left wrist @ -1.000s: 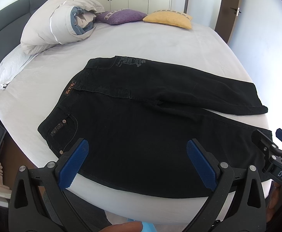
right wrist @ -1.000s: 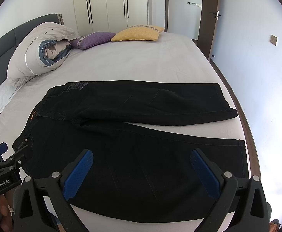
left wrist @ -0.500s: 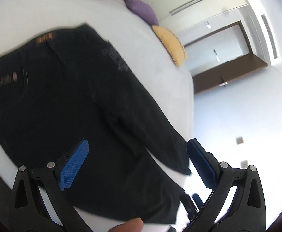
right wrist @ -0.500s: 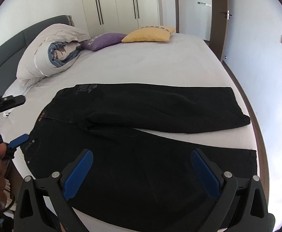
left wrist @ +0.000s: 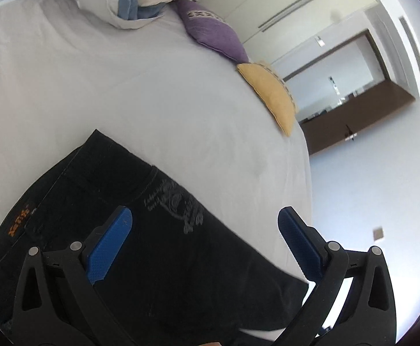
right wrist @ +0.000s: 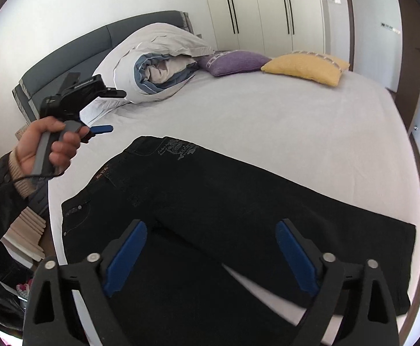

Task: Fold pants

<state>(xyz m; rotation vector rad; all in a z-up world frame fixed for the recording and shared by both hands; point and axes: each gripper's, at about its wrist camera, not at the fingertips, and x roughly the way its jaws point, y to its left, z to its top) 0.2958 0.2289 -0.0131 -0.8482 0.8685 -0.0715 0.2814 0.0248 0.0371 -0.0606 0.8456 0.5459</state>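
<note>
Black pants (right wrist: pixel 210 190) lie flat on the white bed (right wrist: pixel 267 121), waist to the left, legs spread out to the right. In the left wrist view I look down on the waistband and the printed back pocket of the pants (left wrist: pixel 152 245). My left gripper (left wrist: pixel 205 216) hovers open above them with nothing between its fingers. The right wrist view shows a hand holding that left gripper (right wrist: pixel 115 111) above the bed beyond the waistband. My right gripper (right wrist: pixel 211 227) hangs over the crotch and upper legs. Its jaws are closing, wide apart, with nothing pressed between the pads.
A rolled duvet and pillow (right wrist: pixel 158 60) lie at the headboard (right wrist: pixel 74 46). A purple cushion (right wrist: pixel 236 62) and a yellow cushion (right wrist: pixel 308 66) rest at the far side. Wardrobe doors (right wrist: pixel 256 5) stand behind, and the bed's edge runs along the right.
My left gripper has swung along the bed to the waistband end and rolled, so its view is tilted. The right gripper has shifted toward the waist, and its jaws stand a little narrower.
</note>
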